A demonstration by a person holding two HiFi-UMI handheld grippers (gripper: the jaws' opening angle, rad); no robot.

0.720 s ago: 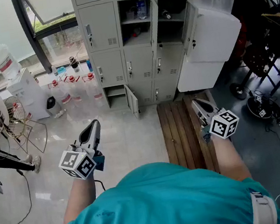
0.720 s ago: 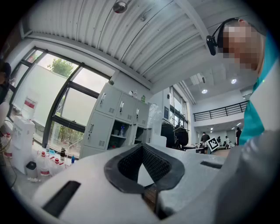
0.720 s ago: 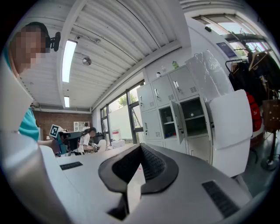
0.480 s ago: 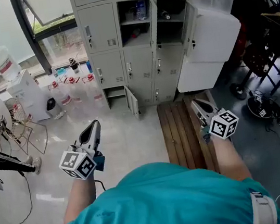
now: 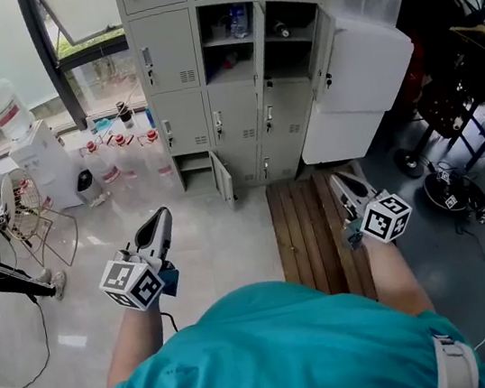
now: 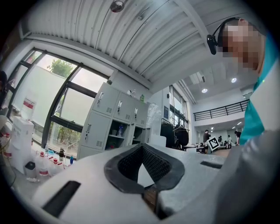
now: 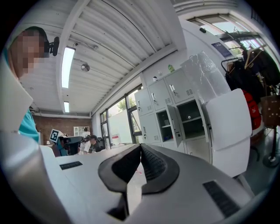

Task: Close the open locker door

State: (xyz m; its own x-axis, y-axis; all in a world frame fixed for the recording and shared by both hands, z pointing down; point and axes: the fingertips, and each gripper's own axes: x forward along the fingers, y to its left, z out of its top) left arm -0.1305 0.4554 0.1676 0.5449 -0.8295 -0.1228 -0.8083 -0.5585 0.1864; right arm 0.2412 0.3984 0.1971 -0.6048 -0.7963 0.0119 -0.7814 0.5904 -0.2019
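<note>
1. Left gripper [image 5: 163, 215]: jaws pressed together, empty; held forward, tipped slightly upward, well apart from the lockers [image 5: 173, 53]. Best kept clear.
2. Open locker door [image 5: 366, 61]: swung wide at the bank's right side, beyond the wooden bench [image 5: 308, 233]. Step closer, then push near its free edge.
3. Right gripper [image 5: 338, 177]: jaws together, empty, held level toward that door; the likelier pusher.

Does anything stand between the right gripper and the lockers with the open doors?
Yes: a wooden bench lies lengthwise on the floor between the right gripper and the lockers, its far end close to their base.
</note>
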